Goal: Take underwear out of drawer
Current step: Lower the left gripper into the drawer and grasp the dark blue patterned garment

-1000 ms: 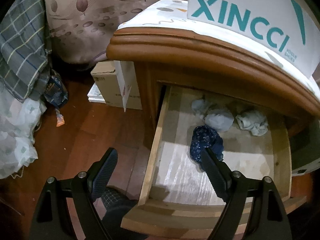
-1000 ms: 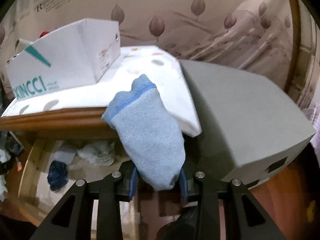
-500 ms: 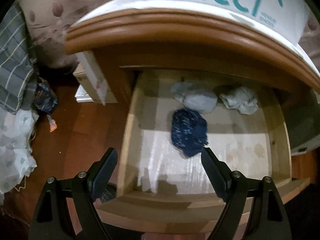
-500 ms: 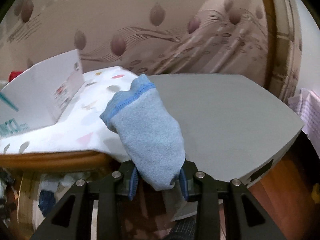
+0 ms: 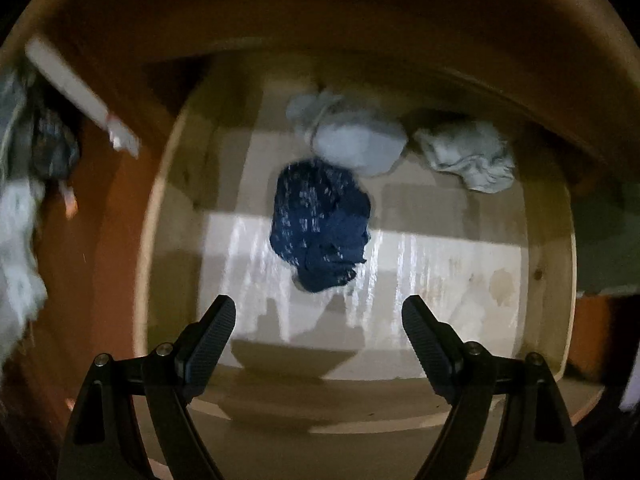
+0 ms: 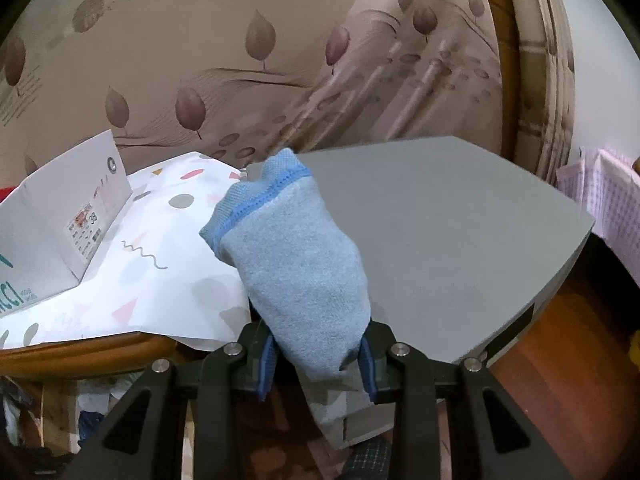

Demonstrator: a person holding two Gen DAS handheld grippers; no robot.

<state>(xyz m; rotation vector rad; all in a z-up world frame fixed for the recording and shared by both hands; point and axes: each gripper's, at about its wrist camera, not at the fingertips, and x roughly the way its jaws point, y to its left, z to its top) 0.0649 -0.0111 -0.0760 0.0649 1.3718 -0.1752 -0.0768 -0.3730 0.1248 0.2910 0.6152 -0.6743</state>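
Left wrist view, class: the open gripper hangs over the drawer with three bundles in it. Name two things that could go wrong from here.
1. The dark blue bundle touches the pale blue bundle behind it, so the left gripper may catch both at once.
2. The drawer sits under the cabinet's overhanging top, and the grey-white bundle lies near the back, so reaching it may knock the gripper against the wood.
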